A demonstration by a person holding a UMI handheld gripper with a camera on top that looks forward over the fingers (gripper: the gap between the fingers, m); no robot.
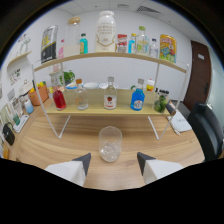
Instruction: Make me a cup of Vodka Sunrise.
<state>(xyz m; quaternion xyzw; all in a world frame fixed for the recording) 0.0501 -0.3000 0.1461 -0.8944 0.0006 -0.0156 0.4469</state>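
Note:
A clear glass with ice in it stands on the wooden table, just ahead of my gripper and in line with the gap between its fingers. The fingers are spread apart and hold nothing. Beyond the glass, on the lower wooden shelf, stand a red bottle, a clear bottle with an orange cap, a clear bottle with a red label and a blue bottle.
The white metal shelf frame has legs on the table either side of the glass. The upper shelf carries boxes, jars and bottles. Limes lie at the lower shelf's right end. A dark chair stands at the right.

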